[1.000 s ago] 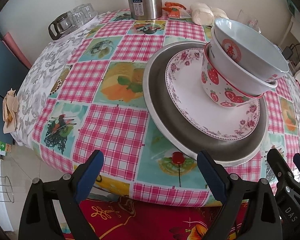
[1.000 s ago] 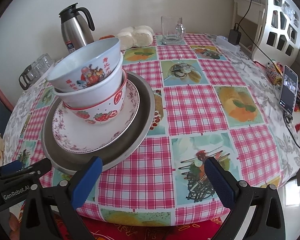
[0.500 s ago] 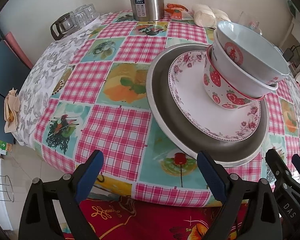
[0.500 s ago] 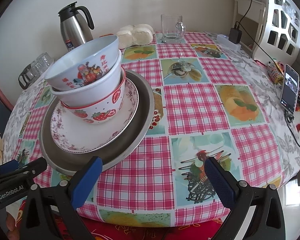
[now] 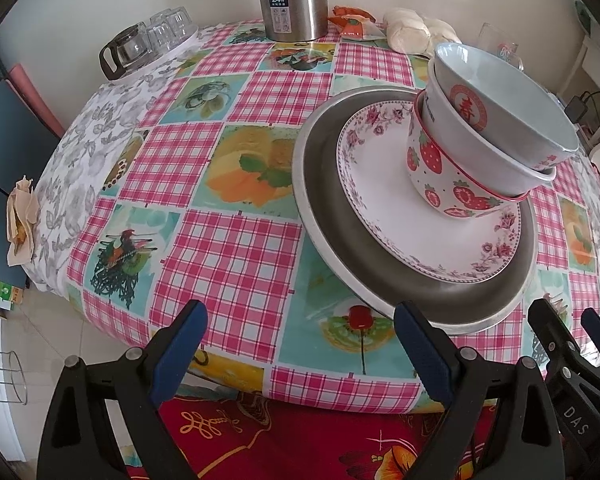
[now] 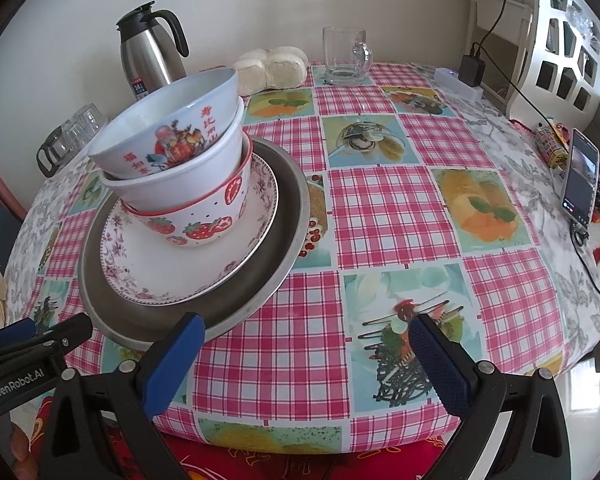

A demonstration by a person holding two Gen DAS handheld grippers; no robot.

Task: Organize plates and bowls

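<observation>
Both grippers hang just off the near edge of the table (image 6: 384, 216), jaws spread wide and holding nothing; that looks to me like a stand-off posture, either sizing up the stack or leaving it be. The left gripper (image 5: 300, 348) has only checked cloth between its jaws; the stack sits beyond and to the side of its right jaw. The right gripper (image 6: 306, 360) mirrors it; the stack lies ahead of and past its left jaw, whose blue pad overlaps the rim of the tray (image 6: 288, 248) in that view, though I cannot tell whether it touches.

The stack itself runs big to small, which is why it stands: steel tray at the bottom, floral plate (image 5: 384, 208) inside it, then three nested bowls. The strawberry bowl (image 5: 444, 192) sits off-centre on the plate; the white bowl (image 6: 180, 184) and the blue bowl (image 5: 496, 100) lean in it, tilted towards the left gripper's side, so I judge the top one the likeliest to slip.

A kettle (image 6: 148, 56), a mug (image 6: 346, 56) and buns (image 6: 274, 68) stand well beyond the jaws, clear of the work.
</observation>
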